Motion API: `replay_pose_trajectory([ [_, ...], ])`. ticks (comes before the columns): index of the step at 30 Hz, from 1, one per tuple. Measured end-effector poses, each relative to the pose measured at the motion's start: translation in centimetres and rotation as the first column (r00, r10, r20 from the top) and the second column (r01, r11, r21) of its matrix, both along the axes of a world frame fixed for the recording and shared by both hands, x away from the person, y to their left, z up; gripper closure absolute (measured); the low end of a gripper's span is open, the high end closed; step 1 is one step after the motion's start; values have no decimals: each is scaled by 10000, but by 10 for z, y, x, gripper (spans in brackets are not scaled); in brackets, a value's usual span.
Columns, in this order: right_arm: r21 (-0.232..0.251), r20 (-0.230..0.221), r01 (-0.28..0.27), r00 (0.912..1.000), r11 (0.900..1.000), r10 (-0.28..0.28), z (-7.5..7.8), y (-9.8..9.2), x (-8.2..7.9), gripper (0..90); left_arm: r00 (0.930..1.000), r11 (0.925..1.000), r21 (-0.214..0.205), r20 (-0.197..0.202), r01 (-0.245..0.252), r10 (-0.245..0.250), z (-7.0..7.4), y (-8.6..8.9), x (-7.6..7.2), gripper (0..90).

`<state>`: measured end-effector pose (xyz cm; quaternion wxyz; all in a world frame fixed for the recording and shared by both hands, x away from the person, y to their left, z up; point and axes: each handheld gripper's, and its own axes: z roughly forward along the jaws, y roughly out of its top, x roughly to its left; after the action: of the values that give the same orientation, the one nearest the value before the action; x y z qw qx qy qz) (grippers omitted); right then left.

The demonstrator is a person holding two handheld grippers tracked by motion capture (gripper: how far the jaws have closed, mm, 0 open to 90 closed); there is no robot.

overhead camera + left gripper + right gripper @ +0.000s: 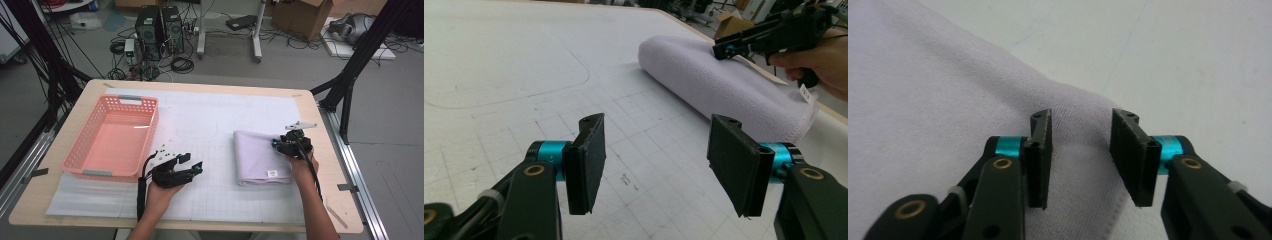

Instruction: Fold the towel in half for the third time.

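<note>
- Towel (260, 156), folded into a pale lilac pad, lies flat on the white gridded mat (210, 125) at the centre-right of the high view, with its small white tag (272, 174) at the lower right corner.
- I judge it soft and light: the cloth will sag and unfold if I lift it by a single layer, and it has no stiffness to push against.
- It should not slip much, since the nap looks grippy against my black pads, and nothing about it is fragile.
- The best hold, I think, is over a folded edge, so that all the layers come between the pads together; the rounded fold toward the left of the high view looks the thickest.
- My right claw (286, 144) hovers over the towel's right edge. In the right gripper view the cloth fills the left and lower part of the frame and the hemmed edge runs under the gap; the jaws stand partly spread, pinching nothing yet.
- My left claw (192, 164) rests low over the mat at the lower centre of the high view, well apart from the towel, jaws spread wide and empty. In the left gripper view the towel sits at the upper right, beyond the pads.
- Pink basket (107, 172) stands empty at the left of the bench (330, 210).
</note>
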<state>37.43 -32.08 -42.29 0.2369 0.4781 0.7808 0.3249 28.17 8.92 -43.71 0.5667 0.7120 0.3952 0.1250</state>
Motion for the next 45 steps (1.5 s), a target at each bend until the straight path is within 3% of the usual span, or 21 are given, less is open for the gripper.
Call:
replay_pose_trajectory([
  [2, 543, 234, -576, 9981, 9969, 564, 8, 6, -9, 541, 10000, 10000, -8, -23, -14, 14, 0, 0, 0, 406],
  [4, 1091, 281, -1488, 9888, 9828, 1465, 14, 19, -19, 514, 10000, 10000, 4, -14, -7, 7, 0, 0, 0, 406],
  [6, 1071, 116, -2391, 9709, 9651, 2392, 14, 36, -27, 499, 10000, 10000, -8, 18, -9, 9, 0, 0, 0, 405],
  [8, 1197, -289, -3291, 9419, 9367, 3346, 11, 53, -33, 486, 10000, 10000, -29, 1, -33, 33, 1, 0, -1, 406],
  [10, 1033, -767, -3919, 9132, 9142, 4001, 6, 72, -35, 501, 10000, 10000, -25, 1, -46, 46, 1, 0, -1, 404],
  [12, 818, -817, -4310, 8957, 8987, 4370, 2, 88, -35, 495, 10000, 10000, -38, 17, -39, 39, 1, 0, -1, 404],
  [16, 634, -731, -4557, 8851, 8879, 4595, -3, 102, -33, 476, 10000, 10000, 2, 40, -2, 2, 1, -1, -1, 404],
  [18, 765, -578, -4392, 8943, 8951, 4438, 0, 96, -35, 426, 10000, 10000, -18, 74, 18, -18, 1, -1, -1, 403],
  [20, 929, -247, -4094, 9103, 9076, 4131, 5, 81, -42, 429, 9999, 10000, -15, 116, 50, -50, 1, -1, -1, 401],
  [23, 857, 102, -3339, 9424, 9387, 3343, 9, 48, -55, 473, 9998, 10000, -37, 210, 47, -46, 2, -1, -2, 399],
  [25, 706, 96, -2893, 9572, 9546, 2893, 6, 27, -63, 534, 9997, 9999, -131, 218, 109, -106, 3, -1, -1, 398],
  [28, 322, -306, -2326, 9719, 9720, 2335, -4, 2, -71, 585, 9992, 9993, -243, 274, 290, -284, 3, -2, -1, 394],
  [31, 908, -54, -2073, 9780, 9741, 2087, -5, -18, -81, 550, 9982, 9987, -253, 406, 453, -442, 2, -4, -1, 387],
  [33, 1295, 144, -2038, 9789, 9704, 2037, -3, -28, -89, 510, 9962, 9982, -150, 650, 587, -576, 1, -5, -1, 379],
  [36, 1373, 622, -1855, 9820, 9730, 1785, 3, -40, -103, 436, 9837, 9944, 304, 1459, 1014, -1047, 2, -7, -2, 363],
  [38, 1405, 912, -1698, 9832, 9754, 1580, 6, -48, -111, 393, 9772, 9936, 154, 1803, 1117, -1126, 2, -9, -3, 347],
  [40, 1612, 1195, -1574, 9831, 9743, 1390, 9, -55, -118, 327, 9789, 9938, 98, 1714, 1110, -1110, 4, -10, -2, 331],
  [42, 1826, 1499, -1260, 9837, 9751, 990, 10, -60, -123, 240, 9787, 9929, 307, 1674, 1151, -1186, 4, -10, -2, 330],
  [45, 1875, 1851, -1085, 9800, 9763, 734, 12, -66, -126, 203, 9851, 9952, 207, 1419, 952, -971, 5, -10, 0, 278],
])
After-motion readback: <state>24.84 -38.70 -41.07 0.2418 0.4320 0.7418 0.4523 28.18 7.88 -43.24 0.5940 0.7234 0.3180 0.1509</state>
